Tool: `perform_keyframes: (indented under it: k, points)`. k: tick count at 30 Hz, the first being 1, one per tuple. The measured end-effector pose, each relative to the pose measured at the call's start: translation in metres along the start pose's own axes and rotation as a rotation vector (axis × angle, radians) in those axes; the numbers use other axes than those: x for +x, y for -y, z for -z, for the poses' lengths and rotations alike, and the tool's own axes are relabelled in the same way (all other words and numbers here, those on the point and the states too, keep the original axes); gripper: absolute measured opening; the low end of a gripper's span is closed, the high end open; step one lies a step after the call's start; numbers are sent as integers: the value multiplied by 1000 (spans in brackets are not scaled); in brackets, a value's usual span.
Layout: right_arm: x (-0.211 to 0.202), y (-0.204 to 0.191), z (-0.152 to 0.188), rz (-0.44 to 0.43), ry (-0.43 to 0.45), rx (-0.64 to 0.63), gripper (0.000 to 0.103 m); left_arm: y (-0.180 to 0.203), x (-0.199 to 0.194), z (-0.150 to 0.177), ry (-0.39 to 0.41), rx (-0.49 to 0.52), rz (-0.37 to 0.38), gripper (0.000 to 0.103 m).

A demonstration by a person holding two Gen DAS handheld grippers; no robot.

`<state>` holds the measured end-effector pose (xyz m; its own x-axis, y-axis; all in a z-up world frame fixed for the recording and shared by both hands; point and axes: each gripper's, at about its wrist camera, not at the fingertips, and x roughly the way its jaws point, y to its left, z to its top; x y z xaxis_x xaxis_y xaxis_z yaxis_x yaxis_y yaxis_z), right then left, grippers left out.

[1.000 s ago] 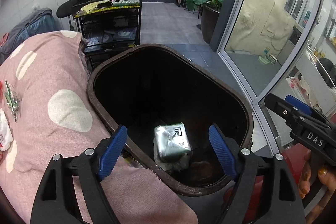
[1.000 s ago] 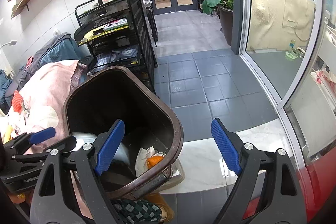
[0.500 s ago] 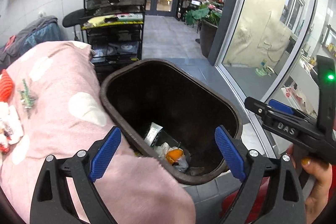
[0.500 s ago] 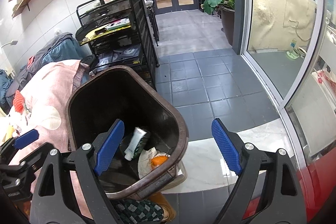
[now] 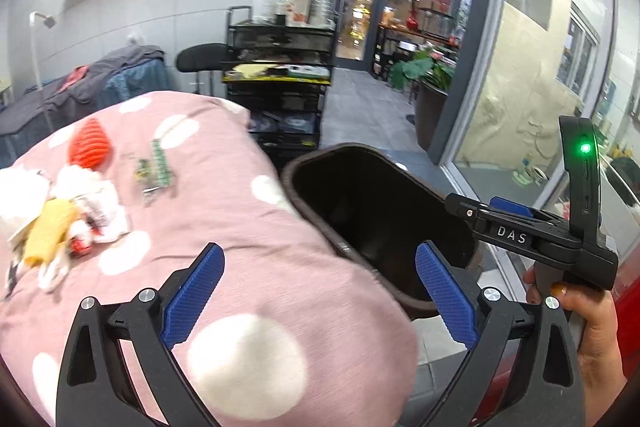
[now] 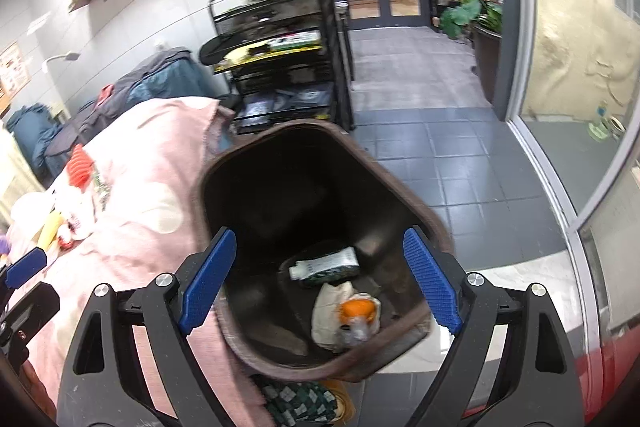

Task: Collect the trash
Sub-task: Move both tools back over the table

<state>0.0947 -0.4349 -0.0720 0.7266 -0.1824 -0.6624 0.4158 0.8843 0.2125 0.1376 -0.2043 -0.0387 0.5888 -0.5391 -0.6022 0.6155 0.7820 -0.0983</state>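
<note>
A dark brown trash bin (image 5: pixel 316 163) (image 6: pixel 256 155) stands on the floor against a pink polka-dot cloth (image 5: pixel 248 239) (image 6: pixel 160 155). In the bin lie a green-and-white tube (image 6: pixel 326 263) and a crumpled wrapper with an orange piece (image 6: pixel 352 313). More trash sits on the cloth: white and yellow wrappers (image 5: pixel 68 215), an orange ribbed piece (image 5: pixel 89 143), a small green strip (image 5: pixel 158 169). My left gripper (image 5: pixel 318 285) hovers over the cloth's edge, its jaws still opening with nothing between them. My right gripper (image 6: pixel 318 277) is open and empty above the bin.
A black wire shelving cart (image 5: pixel 280 75) (image 6: pixel 288 67) stands behind the bin. Grey tiled floor (image 6: pixel 440 147) runs to glass doors, with a glass wall on the right. A potted plant (image 5: pixel 428 83) is at the back. A hand (image 5: pixel 592 331) holds the right gripper's body (image 5: pixel 532 239).
The left gripper dropped a silver packet into the bin, then pulled back left and up over the cloth. The right gripper shifted over the bin's mouth.
</note>
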Motion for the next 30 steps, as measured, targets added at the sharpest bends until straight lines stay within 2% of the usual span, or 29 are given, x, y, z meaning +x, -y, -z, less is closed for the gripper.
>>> perform_keyframes:
  k: [7, 17, 25, 30]
  points:
    - [0, -43, 3, -72, -2, -79, 85, -38, -28, 12, 44, -53, -99, 96]
    - [0, -110, 9, -188, -29, -182, 85, -107, -65, 33, 61, -161, -234, 96]
    - [3, -170, 12, -300, -65, -279, 85, -171, -81, 58, 30, -266, -320, 96]
    - [7, -204, 4, -369, -74, -328, 85, -207, -85, 58, 20, -273, -377, 96]
